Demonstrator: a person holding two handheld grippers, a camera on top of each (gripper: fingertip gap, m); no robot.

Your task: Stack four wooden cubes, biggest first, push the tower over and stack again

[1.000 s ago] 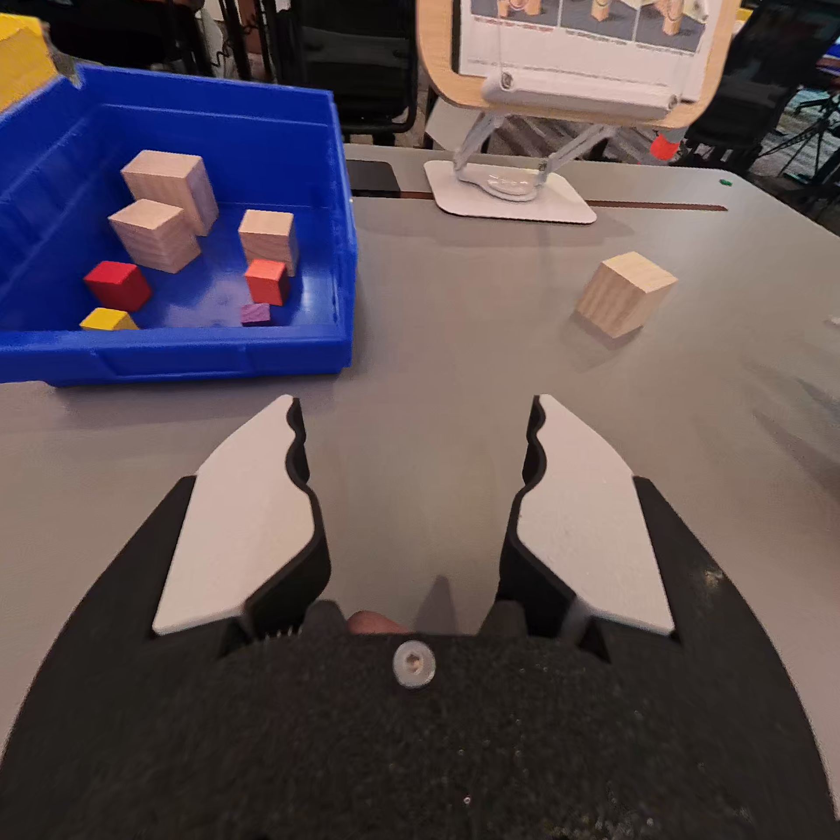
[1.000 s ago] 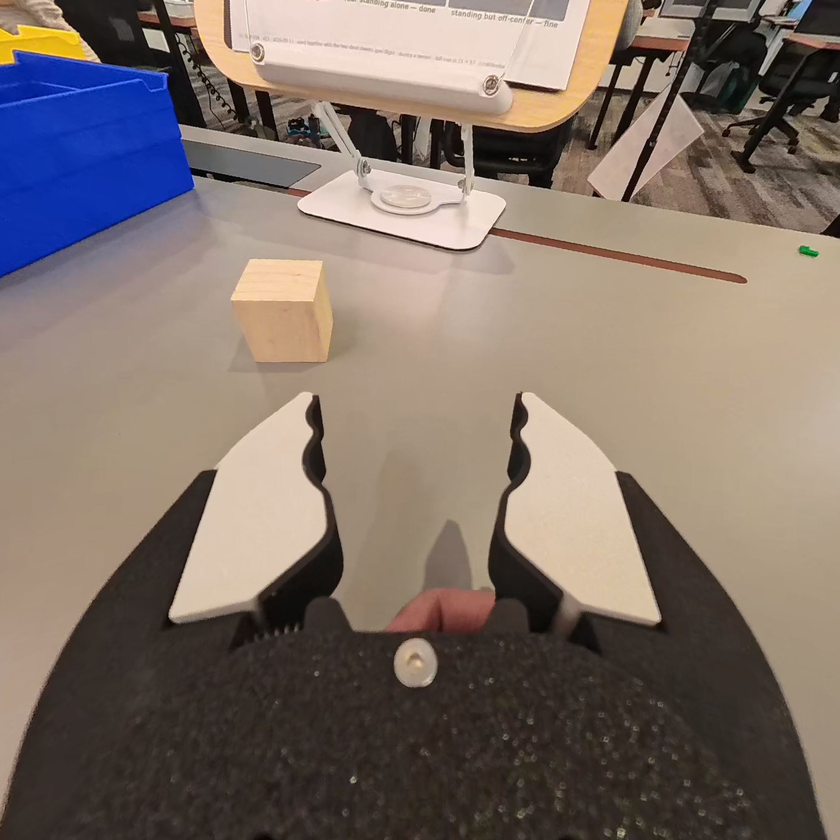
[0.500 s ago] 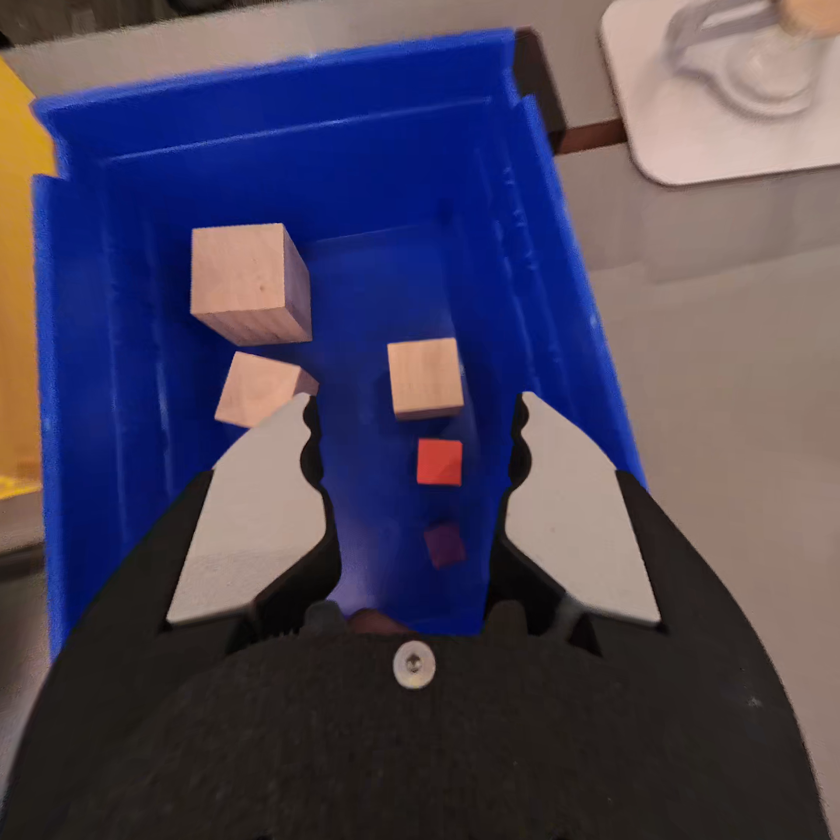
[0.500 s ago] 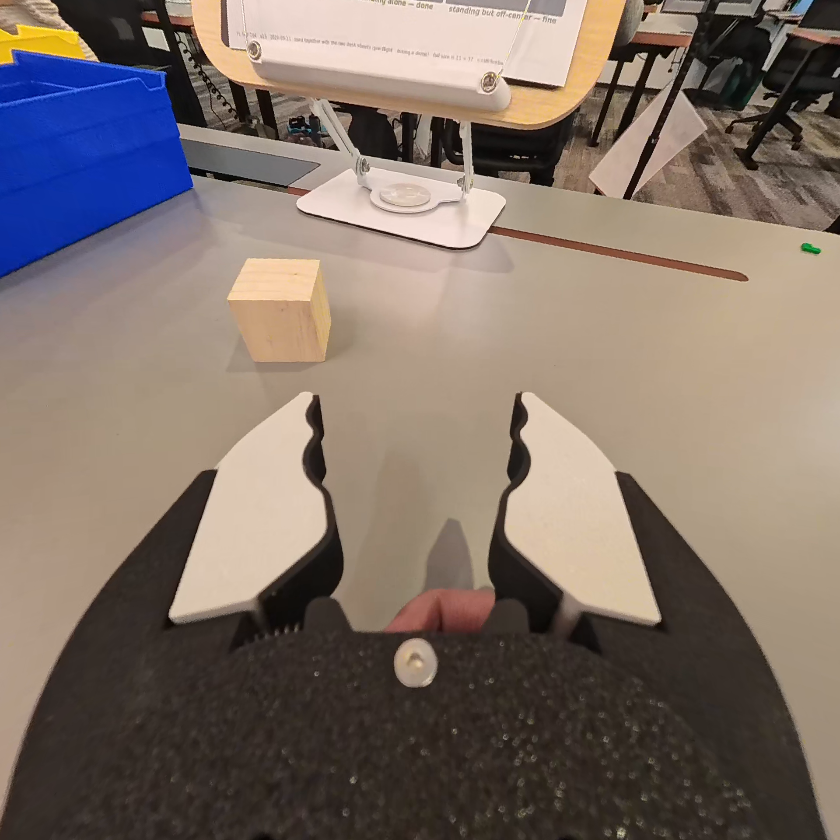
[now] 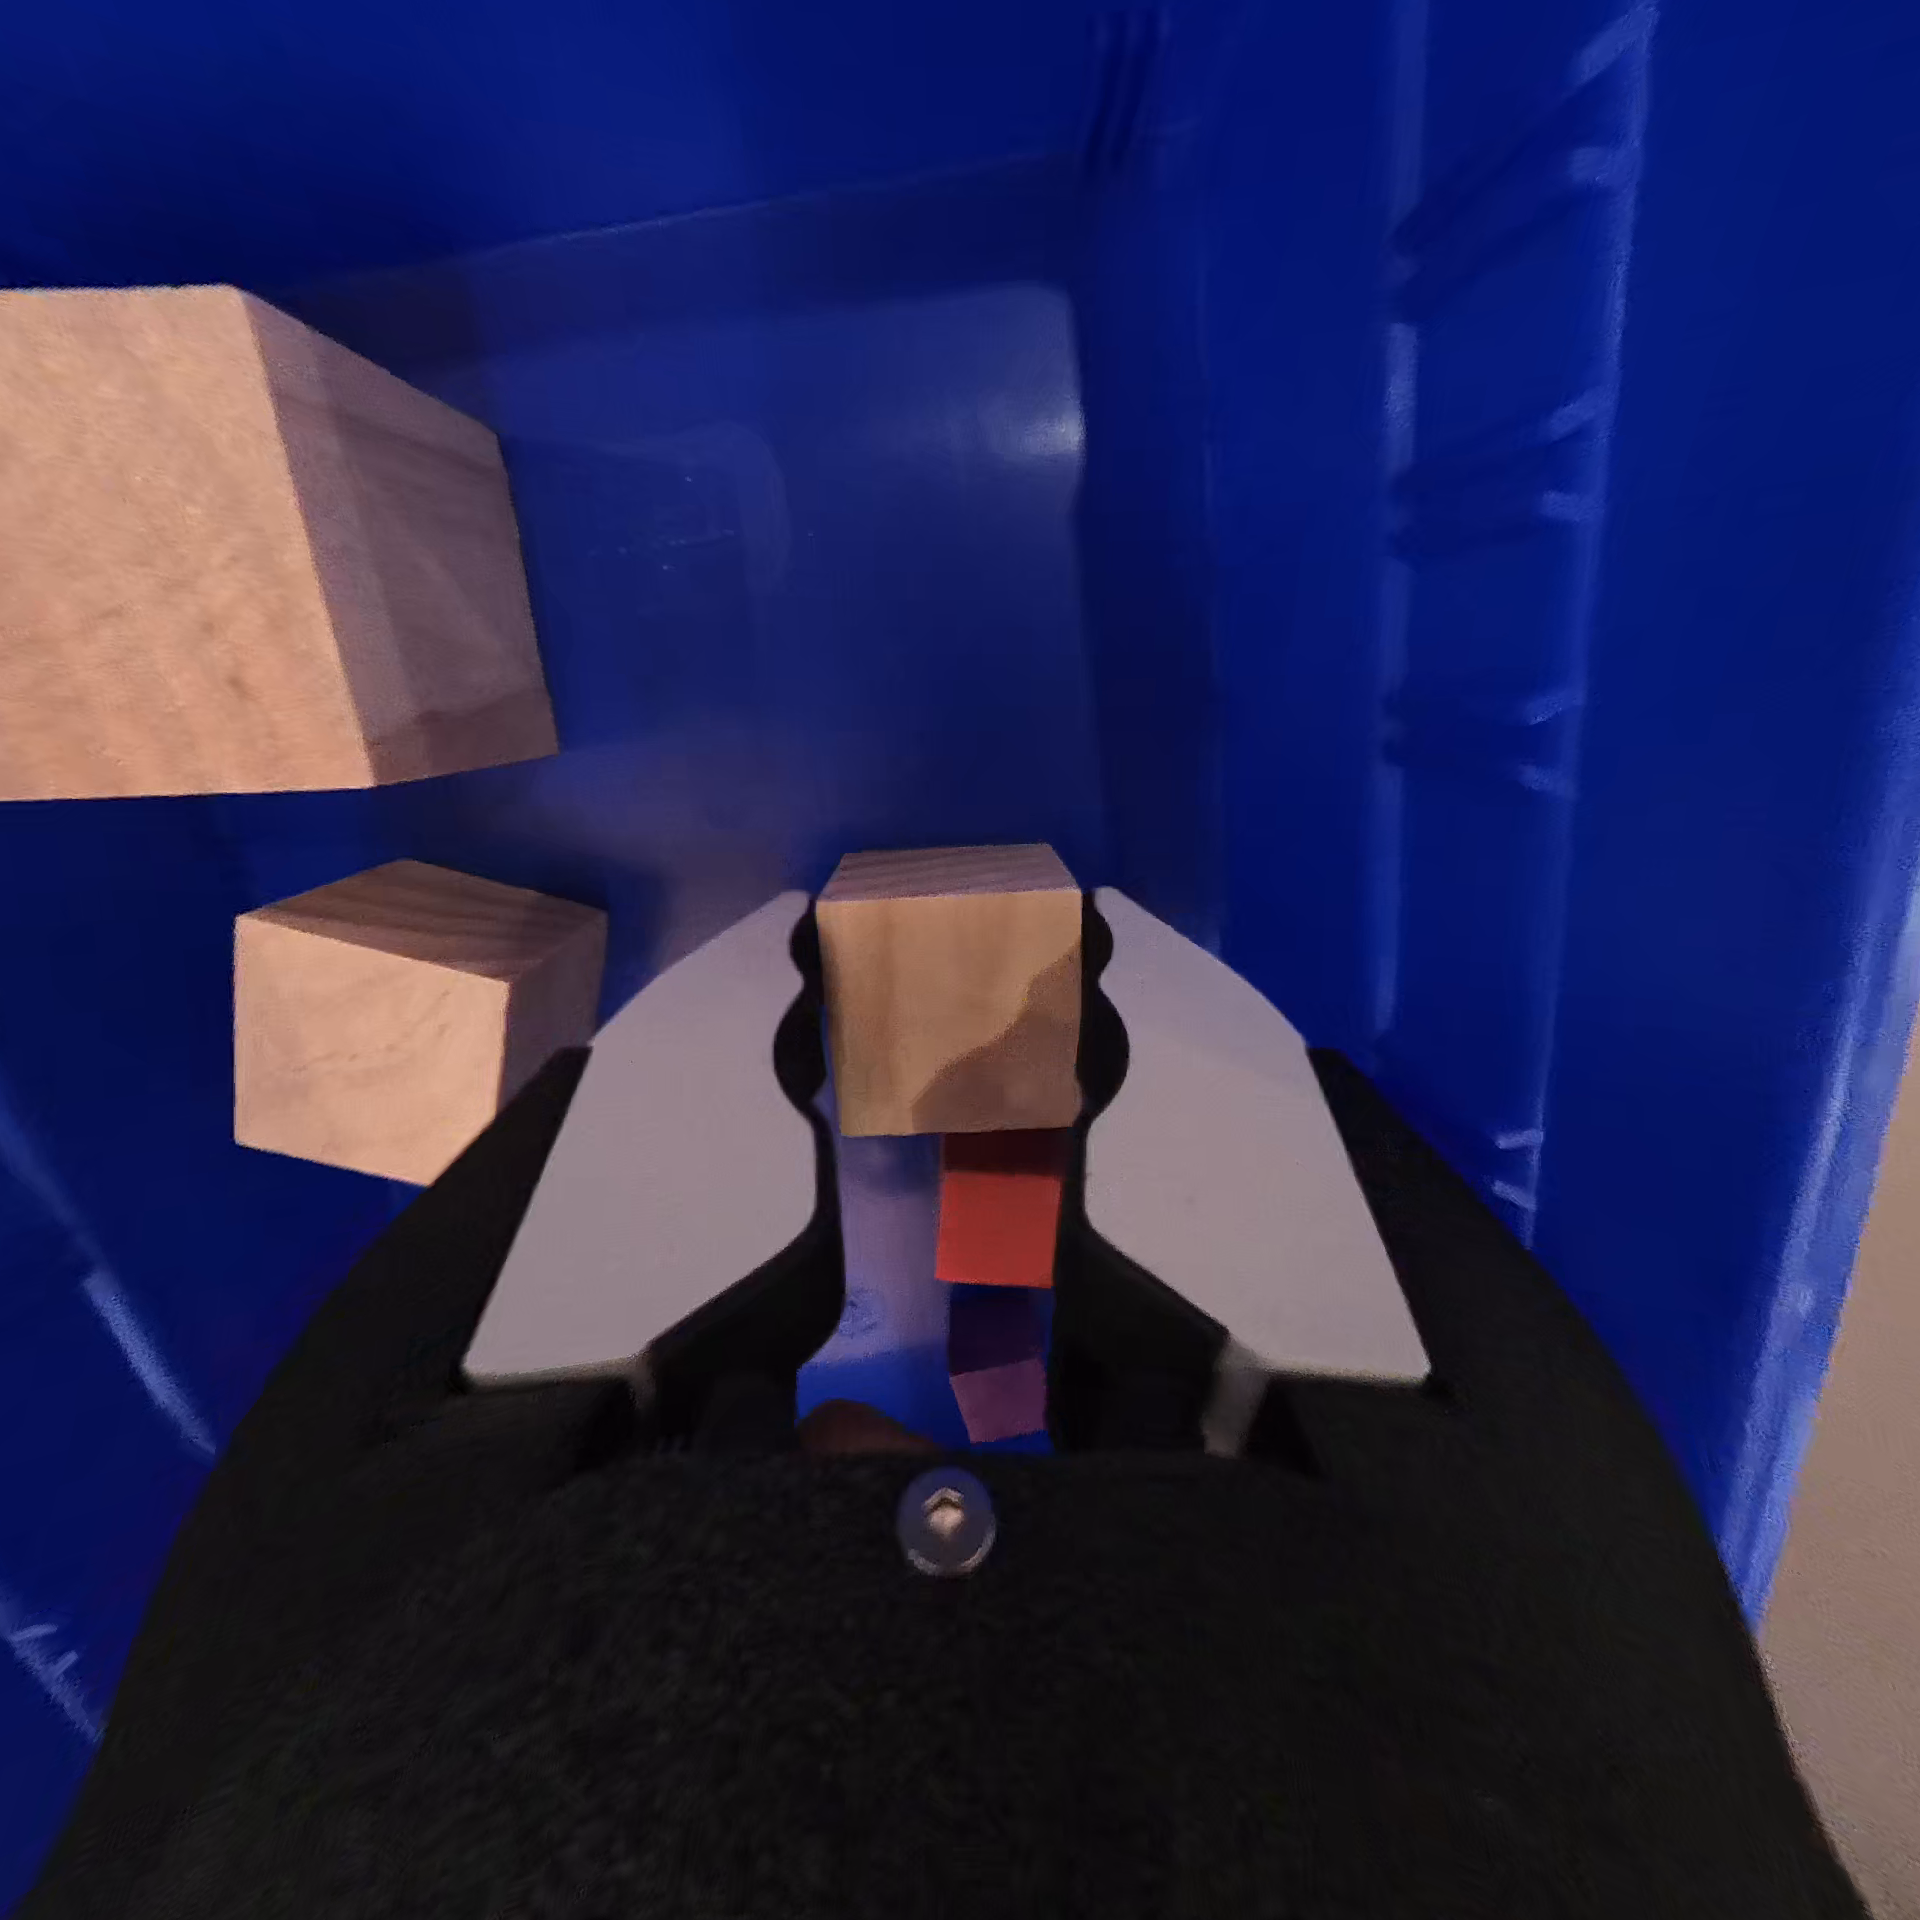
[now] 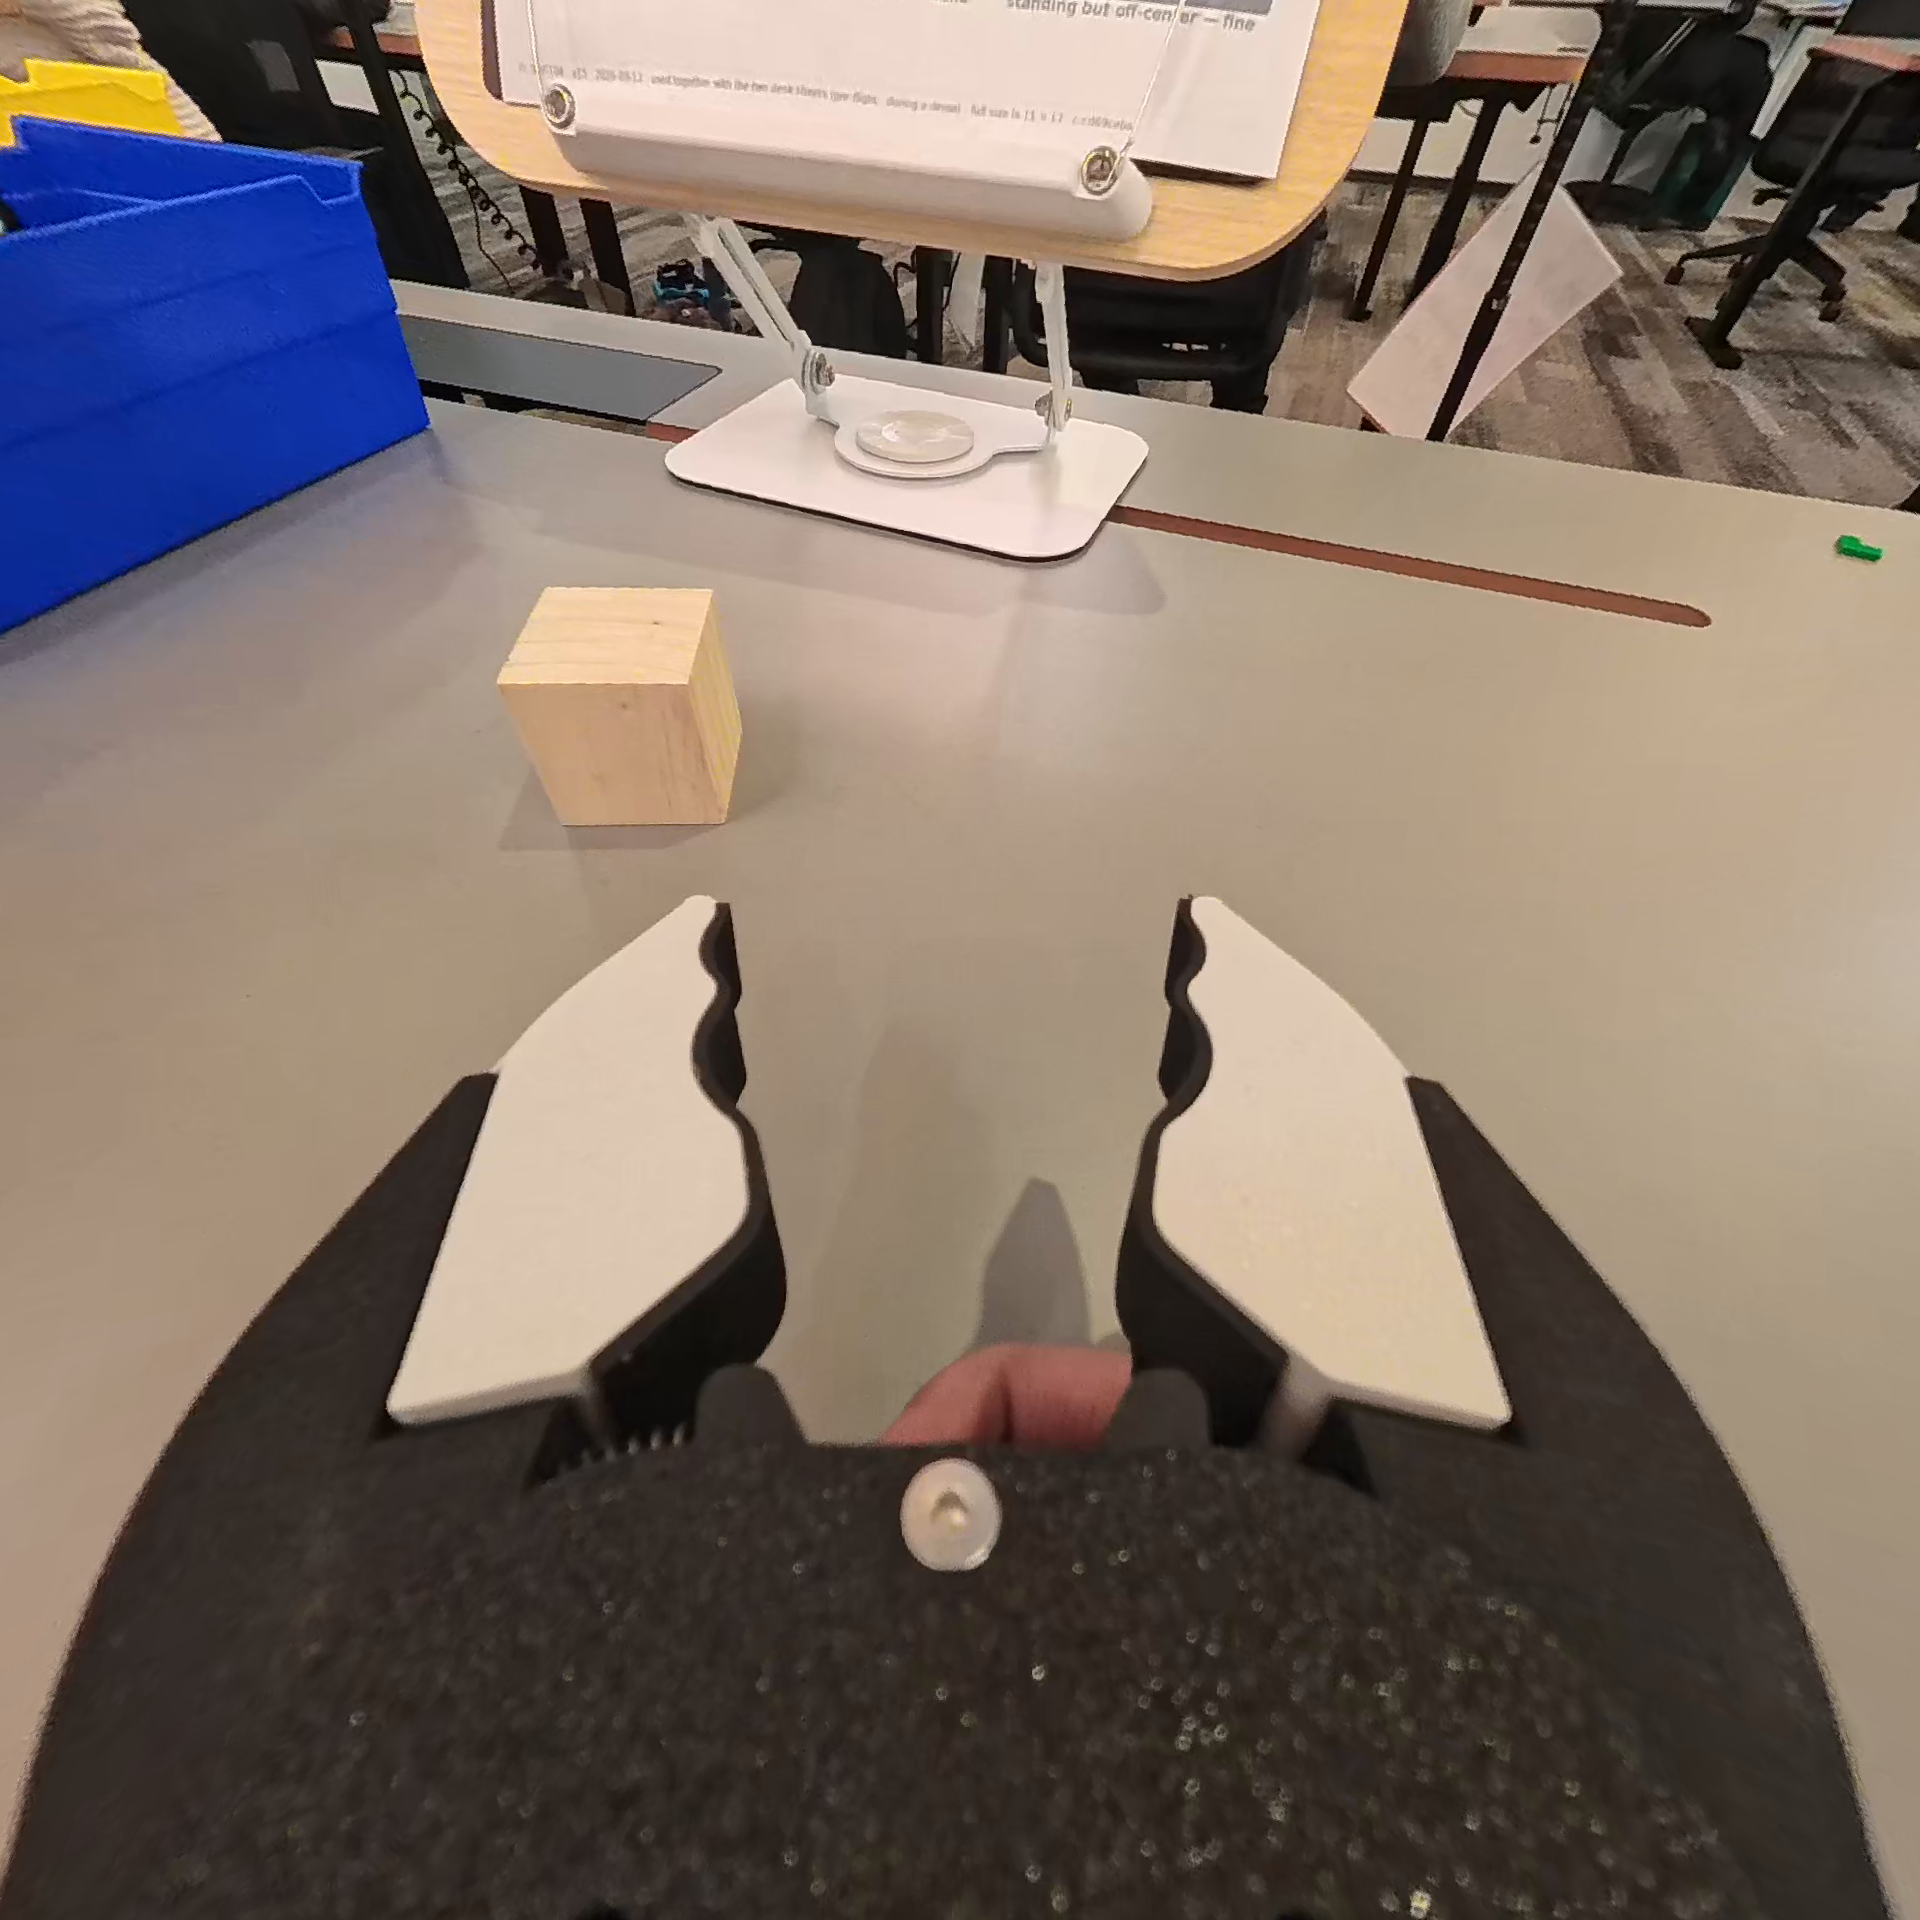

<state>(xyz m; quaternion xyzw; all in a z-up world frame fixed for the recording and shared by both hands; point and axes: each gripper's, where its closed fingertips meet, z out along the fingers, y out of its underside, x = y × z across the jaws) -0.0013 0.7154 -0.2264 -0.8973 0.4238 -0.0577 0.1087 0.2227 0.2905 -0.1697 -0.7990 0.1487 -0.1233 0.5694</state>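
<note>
Worktop [image 6: 1455,883]: grey, carrying one pale wooden cube [image 6: 623,717] standing alone, well apart from the right gripper [image 6: 951,1049]. Judged to be the base of the tower; nothing on top of it yet.

Blue bin [image 5: 1714,727]: now fills the left wrist view, where a second ago it sat off to one side across open worktop. Left gripper [image 5: 948,997] moved in over it and down among the contents.

Largest plain cube [image 5: 208,540]: left in the bin, upper left, untouched. Medium plain cube [image 5: 384,1018]: just beside the left finger, not gripped.

Small plain cube [image 5: 951,987]: now between the fingers [image 5: 665,1143], which have narrowed from a wide spread to press both of its sides. Whether lifted clear of the bin floor: cannot tell.

Red cube [image 5: 995,1210] and purple cube [image 5: 997,1371]: visible in the gap behind the gripped cube, apart from it.

Right gripper: fingers spread wide, holding nothing, unchanged in place.

Reading: pickup of a next tier in progress. Gripped cube appears smaller than two plain cubes left behind, so size order looks doubtful.
</note>
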